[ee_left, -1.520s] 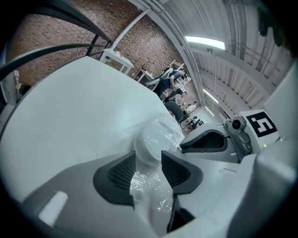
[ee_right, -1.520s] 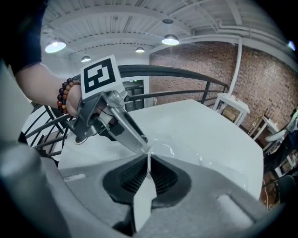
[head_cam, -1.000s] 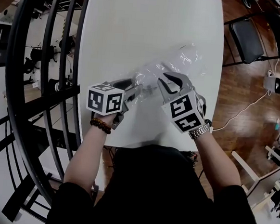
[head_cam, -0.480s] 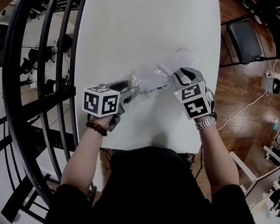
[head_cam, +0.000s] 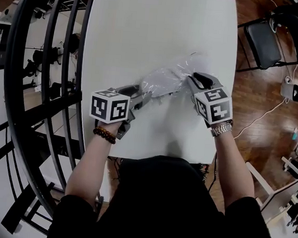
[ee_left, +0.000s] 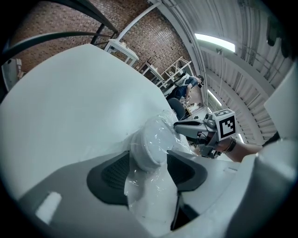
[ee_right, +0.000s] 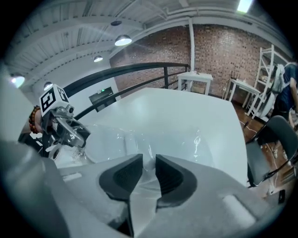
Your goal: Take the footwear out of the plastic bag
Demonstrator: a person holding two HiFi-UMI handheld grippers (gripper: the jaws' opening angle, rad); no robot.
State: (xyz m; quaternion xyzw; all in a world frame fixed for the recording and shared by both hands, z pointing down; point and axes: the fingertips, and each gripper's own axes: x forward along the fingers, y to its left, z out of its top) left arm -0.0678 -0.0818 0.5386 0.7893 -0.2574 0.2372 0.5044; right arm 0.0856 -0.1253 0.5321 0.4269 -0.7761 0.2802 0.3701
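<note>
A white piece of footwear point(head_cam: 161, 82) lies on the white table point(head_cam: 161, 24), wrapped in a clear plastic bag point(head_cam: 197, 62). My left gripper point(head_cam: 143, 96) is at its near-left end. In the left gripper view the wrapped footwear point(ee_left: 151, 142) sits between the jaws of the left gripper point(ee_left: 149, 173), which are opening wide beside it. My right gripper point(head_cam: 190, 79) is at the bag's right side. In the right gripper view the jaws of the right gripper point(ee_right: 149, 171) are closing on a fold of the plastic bag point(ee_right: 179, 139), pinched in the narrow gap.
A black curved railing point(head_cam: 44, 82) runs along the table's left side. A black chair point(head_cam: 265, 43) stands on the wood floor at the right, with a cable and a small device point(head_cam: 290, 90) near it. The person's body is at the table's near edge.
My right gripper has moved right and away from the left one, and the film between them is drawn tighter. The left gripper has stayed almost in place and its jaws have widened.
</note>
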